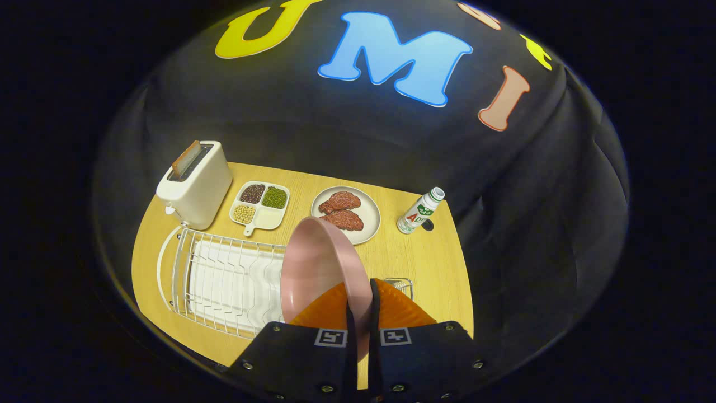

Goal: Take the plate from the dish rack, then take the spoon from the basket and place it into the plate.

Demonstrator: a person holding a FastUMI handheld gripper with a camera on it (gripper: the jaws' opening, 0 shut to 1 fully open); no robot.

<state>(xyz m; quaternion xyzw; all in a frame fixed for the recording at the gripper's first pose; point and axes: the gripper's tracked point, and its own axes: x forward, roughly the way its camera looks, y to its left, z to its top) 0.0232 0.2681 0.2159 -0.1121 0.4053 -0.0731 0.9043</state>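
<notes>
the gripper [361, 305], at the bottom centre of the frame, clamps the rim of a pink plate [316, 268] between both fingers, holding it on edge above the wooden counter [430, 263]. the white dish rack [224, 280] sits lower left, the toaster [194, 183] upper left, and a wire basket [401, 285] peeks out just right of the fingers.

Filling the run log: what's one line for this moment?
gripper shut on pink plate | plate on edge, lifted above dish rack | spoon step not yet done
</notes>
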